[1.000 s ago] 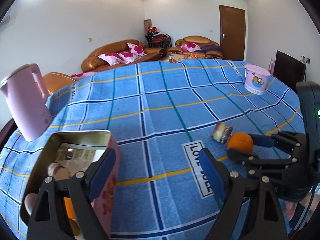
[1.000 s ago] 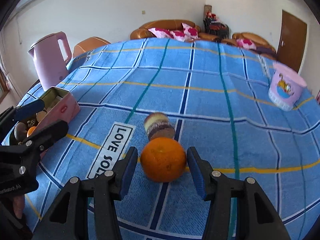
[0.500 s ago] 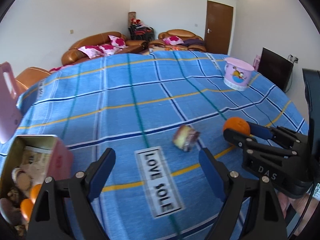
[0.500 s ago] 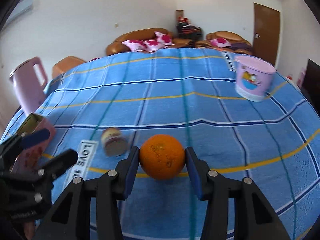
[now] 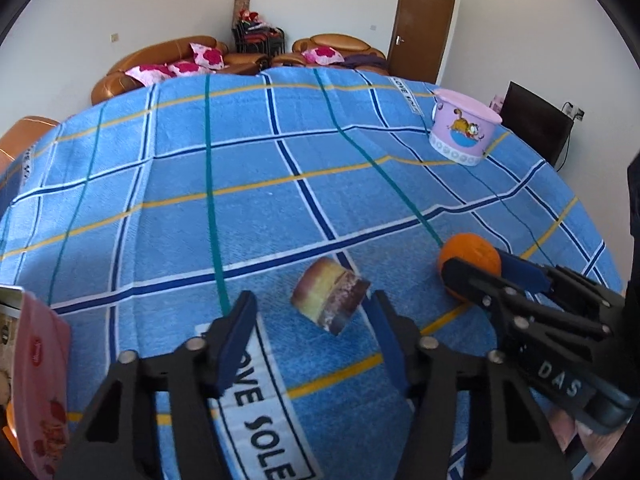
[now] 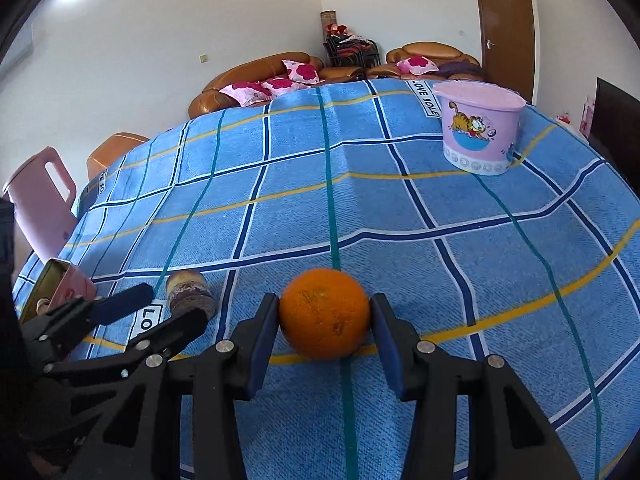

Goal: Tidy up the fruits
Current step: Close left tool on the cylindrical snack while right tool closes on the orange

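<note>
- Right gripper (image 6: 324,314): fingers clamped on both sides of the orange (image 6: 324,314), just above the blue checked cloth (image 6: 400,208) on the desk.
- Left gripper (image 5: 312,320): fingers just narrowed, nothing gripped (gap visible beside each pad); cake slice (image 5: 330,300) lying on the cloth between the tips.
- Pink tin (image 5: 38,392) at left edge.
- Pink bucket (image 6: 478,128) far right, well apart.

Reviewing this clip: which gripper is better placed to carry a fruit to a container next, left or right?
Right. The right gripper is clamped on the orange. The left gripper has just been closing around the layered cake piece, its pads not yet touching it.
</note>
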Available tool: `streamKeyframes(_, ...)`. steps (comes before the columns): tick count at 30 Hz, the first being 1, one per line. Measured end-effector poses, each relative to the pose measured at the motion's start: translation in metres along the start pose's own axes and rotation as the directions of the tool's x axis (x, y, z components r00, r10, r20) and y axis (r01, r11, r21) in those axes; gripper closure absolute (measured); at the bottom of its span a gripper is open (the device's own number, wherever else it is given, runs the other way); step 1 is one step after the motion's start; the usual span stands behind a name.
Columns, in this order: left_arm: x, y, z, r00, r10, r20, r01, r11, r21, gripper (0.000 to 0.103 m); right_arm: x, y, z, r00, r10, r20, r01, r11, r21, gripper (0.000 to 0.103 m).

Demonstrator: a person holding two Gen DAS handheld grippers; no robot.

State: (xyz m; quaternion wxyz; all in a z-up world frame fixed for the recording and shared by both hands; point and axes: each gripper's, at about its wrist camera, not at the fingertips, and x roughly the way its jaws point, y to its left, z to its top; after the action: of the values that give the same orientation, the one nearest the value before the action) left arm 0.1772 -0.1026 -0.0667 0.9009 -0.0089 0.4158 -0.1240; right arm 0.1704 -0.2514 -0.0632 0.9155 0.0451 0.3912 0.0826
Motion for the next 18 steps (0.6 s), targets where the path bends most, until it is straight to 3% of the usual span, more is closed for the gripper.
streamKeyframes(2,0.003,-0.001,0.0,0.999,-0.029,-0.015,0.029,1.0,0.003,0.065,0.0,0.001,0.0,1.0,0.0,0.0,0.0,1.0,-0.008,0.054)
streamKeyframes(12,-0.009,-0.006,-0.004,0.999,-0.013,0.032,0.012,1.0,0.023,0.066,0.0,0.008,0.0,1.0,0.003,0.003,-0.003,0.999,-0.042,0.054)
streamKeyframes(18,-0.013,0.002,-0.005,0.999,-0.005,0.052,0.005,1.0,-0.011,0.066,-0.005,0.011,-0.001,0.999,0.025,0.03,-0.023,0.998,-0.059,0.054)
